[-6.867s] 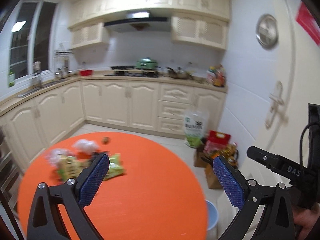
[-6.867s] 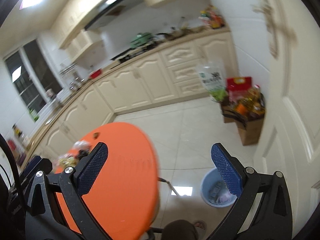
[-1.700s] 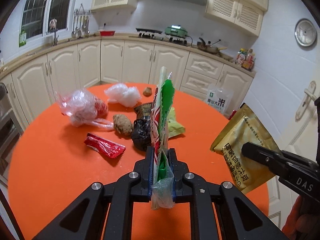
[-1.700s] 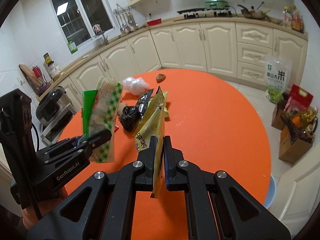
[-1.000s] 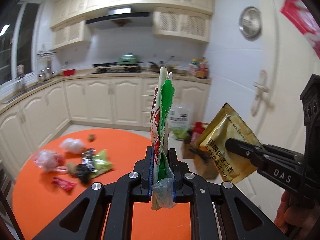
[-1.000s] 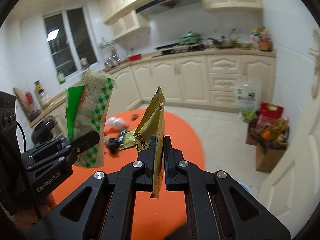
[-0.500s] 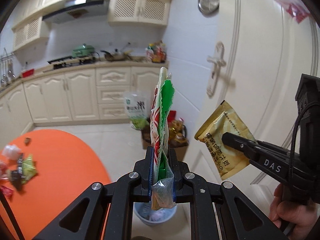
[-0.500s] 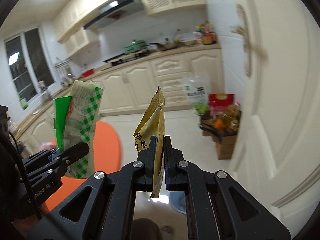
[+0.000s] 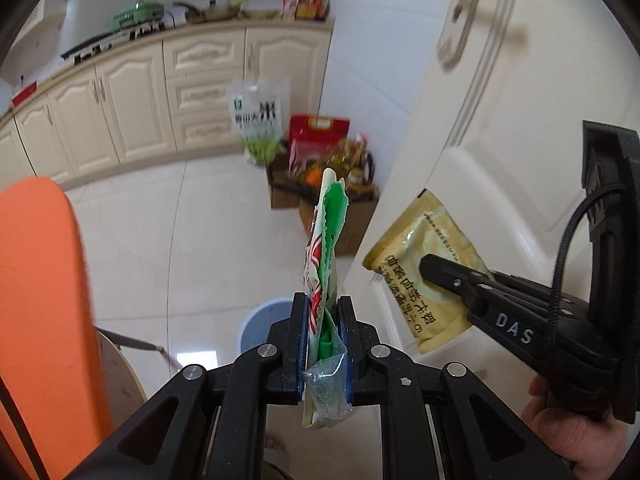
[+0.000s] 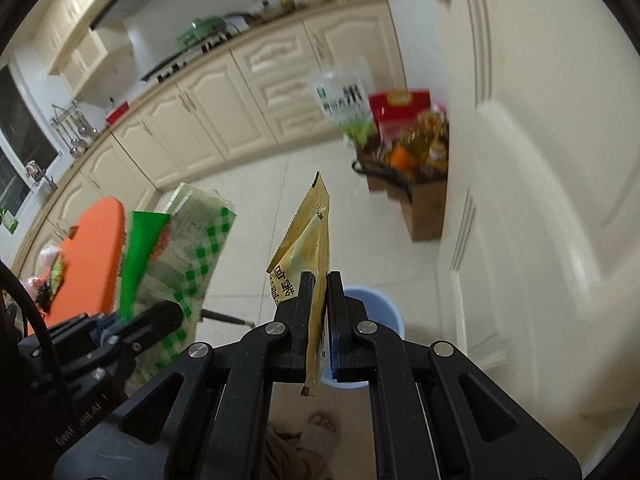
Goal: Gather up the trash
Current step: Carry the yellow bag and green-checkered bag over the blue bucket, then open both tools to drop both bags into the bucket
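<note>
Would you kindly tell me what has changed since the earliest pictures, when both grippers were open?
The left gripper has shut on the green checked wrapper, and the right gripper on the yellow sachet. Both have swung away from the orange table and tipped down toward the blue bin on the floor. The other trash stays on the table.

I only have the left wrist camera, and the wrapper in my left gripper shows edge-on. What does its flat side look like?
Observer: From the right wrist camera, the wrapper in the left gripper is clear plastic with green-and-white checks and a green strip.
Operator: Is the right gripper lined up with the blue round bin?
Observer: Its own view shows the bin just behind its fingertips, which are shut on the yellow foil sachet.
</note>
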`<state>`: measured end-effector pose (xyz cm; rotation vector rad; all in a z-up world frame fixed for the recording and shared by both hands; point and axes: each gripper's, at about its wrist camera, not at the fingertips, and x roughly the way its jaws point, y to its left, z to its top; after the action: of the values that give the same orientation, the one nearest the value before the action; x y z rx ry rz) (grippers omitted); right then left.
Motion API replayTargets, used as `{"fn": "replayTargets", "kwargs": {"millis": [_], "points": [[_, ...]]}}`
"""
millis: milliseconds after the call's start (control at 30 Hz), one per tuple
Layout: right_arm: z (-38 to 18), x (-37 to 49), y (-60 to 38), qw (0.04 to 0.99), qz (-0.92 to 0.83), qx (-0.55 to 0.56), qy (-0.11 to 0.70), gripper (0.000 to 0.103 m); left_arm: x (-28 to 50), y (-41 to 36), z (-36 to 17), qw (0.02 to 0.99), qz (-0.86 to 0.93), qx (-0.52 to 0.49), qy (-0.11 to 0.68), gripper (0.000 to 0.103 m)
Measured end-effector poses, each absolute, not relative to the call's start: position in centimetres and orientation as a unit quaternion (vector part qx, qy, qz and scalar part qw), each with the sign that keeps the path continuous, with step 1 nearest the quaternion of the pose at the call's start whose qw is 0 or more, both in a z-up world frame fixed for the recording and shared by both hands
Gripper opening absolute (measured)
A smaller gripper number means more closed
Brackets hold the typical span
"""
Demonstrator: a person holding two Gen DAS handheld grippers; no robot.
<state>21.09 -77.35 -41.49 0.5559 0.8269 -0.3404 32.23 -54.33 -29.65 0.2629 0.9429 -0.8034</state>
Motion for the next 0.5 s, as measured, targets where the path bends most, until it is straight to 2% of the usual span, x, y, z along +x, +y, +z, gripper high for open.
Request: {"fn": "replayTargets", "kwargs": {"millis": [200,300,333,400,433,467,500], "points": [[-47.8,24.1,-79.2,0.835,-0.148,0.295,0.440,0.007,35.9,-58.7,-33.2,0.788,-0.355,0.141,0.483,0.010],[-50.1,24.9,-80.2,0.826,-0.147,0.315,0.444,0.016,37.6,-60.9,-34.1,0.783,-0.336,0.154,0.500,0.012],[-50.5,25.0,-80.5,0.824,-0.147,0.318,0.446,0.021,38.2,-62.0,-34.3,0.782,-0.331,0.157,0.504,0.017],[-51.2,25.2,-80.9,0.819,-0.149,0.325,0.450,0.032,38.9,-63.1,-34.6,0.780,-0.322,0.166,0.509,0.043],[-51.3,25.0,-81.1,0.818,-0.151,0.327,0.449,0.045,39.2,-64.1,-34.7,0.782,-0.319,0.168,0.509,0.068],[-51.3,24.8,-81.3,0.818,-0.153,0.329,0.446,0.061,39.3,-64.2,-34.6,0.787,-0.312,0.169,0.505,0.080],[-51.1,24.6,-81.5,0.817,-0.158,0.333,0.443,0.067,39.4,-64.4,-34.4,0.791,-0.308,0.170,0.501,0.085]]}}
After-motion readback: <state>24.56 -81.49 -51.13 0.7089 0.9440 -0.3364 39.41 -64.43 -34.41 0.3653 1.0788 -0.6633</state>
